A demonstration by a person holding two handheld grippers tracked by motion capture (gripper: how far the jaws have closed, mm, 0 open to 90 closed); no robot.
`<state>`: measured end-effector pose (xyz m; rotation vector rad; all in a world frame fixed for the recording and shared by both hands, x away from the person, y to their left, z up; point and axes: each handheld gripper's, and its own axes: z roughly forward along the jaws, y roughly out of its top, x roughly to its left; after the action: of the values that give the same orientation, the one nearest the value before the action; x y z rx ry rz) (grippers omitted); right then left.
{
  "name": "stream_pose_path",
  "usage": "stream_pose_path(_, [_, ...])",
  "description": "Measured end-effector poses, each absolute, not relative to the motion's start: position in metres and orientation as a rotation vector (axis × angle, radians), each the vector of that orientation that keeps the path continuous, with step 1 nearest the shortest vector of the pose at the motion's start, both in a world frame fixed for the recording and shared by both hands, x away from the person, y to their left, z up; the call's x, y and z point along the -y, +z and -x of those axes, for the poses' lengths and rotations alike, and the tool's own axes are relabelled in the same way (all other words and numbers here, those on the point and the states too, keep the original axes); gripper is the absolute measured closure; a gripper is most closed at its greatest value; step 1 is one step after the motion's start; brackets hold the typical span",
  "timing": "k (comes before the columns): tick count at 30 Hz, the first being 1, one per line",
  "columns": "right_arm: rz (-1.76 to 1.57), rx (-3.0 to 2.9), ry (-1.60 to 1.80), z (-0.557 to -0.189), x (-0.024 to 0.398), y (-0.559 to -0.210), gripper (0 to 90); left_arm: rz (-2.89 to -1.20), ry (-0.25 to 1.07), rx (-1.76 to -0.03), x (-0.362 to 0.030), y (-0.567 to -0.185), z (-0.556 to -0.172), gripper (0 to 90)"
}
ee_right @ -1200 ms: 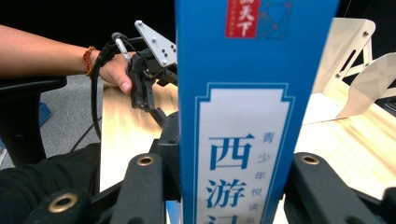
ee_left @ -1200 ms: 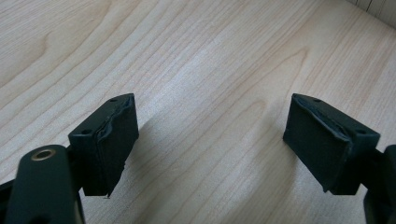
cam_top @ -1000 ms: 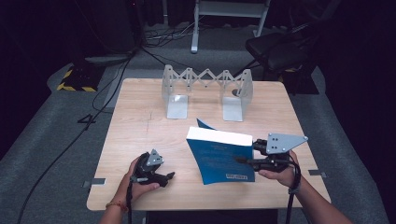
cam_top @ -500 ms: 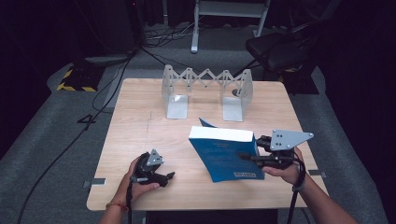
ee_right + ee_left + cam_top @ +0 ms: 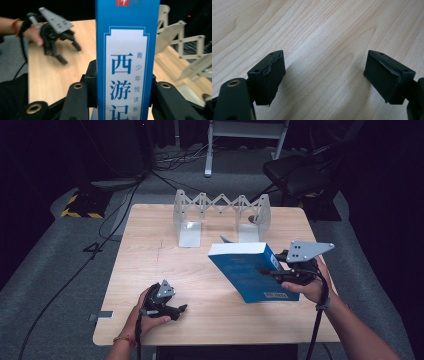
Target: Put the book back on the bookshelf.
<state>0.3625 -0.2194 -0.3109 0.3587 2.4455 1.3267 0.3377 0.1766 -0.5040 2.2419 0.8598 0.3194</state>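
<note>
A thick blue book [image 5: 250,272] with a white page edge is tilted up off the wooden table [image 5: 200,245] at the right. My right gripper [image 5: 272,271] is shut on its spine side; in the right gripper view the blue spine [image 5: 127,62] with printed characters stands between the two black jaws. My left gripper [image 5: 175,310] rests low at the table's front left, open, and its pads [image 5: 270,75] stand wide apart over bare wood with nothing between them. The left gripper [image 5: 66,53] also appears in the right gripper view, at the far left.
A metal expanding book rack [image 5: 220,215] with two upright end plates stands at the back middle of the table. A dark chair [image 5: 295,172] and cables lie on the floor beyond the table.
My right gripper has lifted the book and tipped it more upright, moving it a little to the right. The left gripper has stayed put.
</note>
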Motion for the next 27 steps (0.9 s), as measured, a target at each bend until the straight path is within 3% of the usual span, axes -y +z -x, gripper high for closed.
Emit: stream_pose_path(27, [-0.639,-2.264,1.246,-0.429,0.231,-0.291,62.0,-2.244,0.322,-0.855,-0.177,-0.504,-0.338,17.7])
